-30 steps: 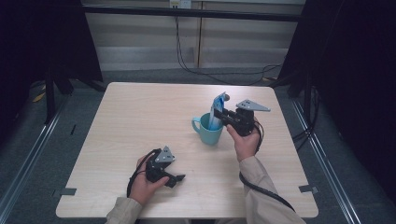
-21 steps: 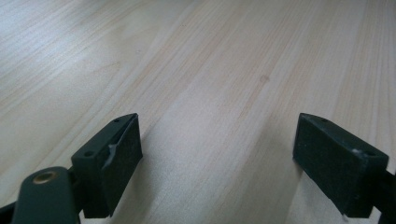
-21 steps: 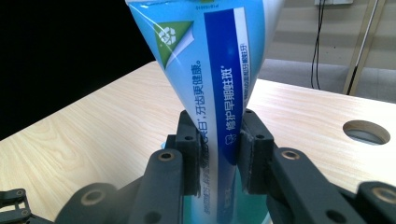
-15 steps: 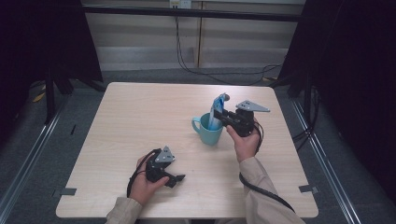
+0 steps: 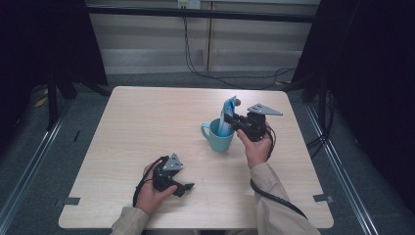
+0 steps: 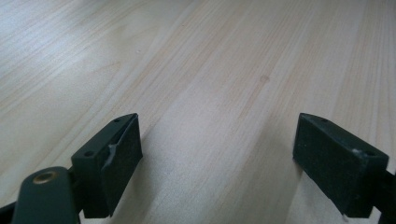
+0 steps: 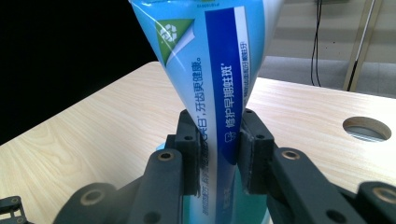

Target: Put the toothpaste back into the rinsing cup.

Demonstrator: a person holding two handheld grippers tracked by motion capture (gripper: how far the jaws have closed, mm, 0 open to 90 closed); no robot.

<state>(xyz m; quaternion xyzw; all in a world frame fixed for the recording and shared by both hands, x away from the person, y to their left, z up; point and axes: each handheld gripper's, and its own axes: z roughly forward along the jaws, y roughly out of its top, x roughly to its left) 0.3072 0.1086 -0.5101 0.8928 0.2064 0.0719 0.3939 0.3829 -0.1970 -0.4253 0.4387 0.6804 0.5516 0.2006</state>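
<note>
Toothpaste, a blue and white plastic tube (image 5: 226, 116), stands upright with its lower end inside the teal ceramic mug (image 5: 219, 136) near the middle of the pale wooden table (image 5: 142, 122) in the high view, and the right gripper (image 5: 233, 121) pinches it from the side just above the mug's rim; the left gripper (image 5: 187, 187) lies low over the table's near edge in the person's left hand (image 5: 150, 193), well apart from the mug. In the left gripper view the jaws stand spread wide over bare wood, with nothing between them. In the right gripper view the jaws are pressed against the tube's narrow lower part, the printed flat end fanning out above them and the mug's teal rim (image 7: 240, 179) just showing below. Judging from this, the tube seems to be in the mug already, though whether it rests on the bottom I cannot tell; what looks left is to release it and draw the right gripper clear without tipping the mug.
</note>
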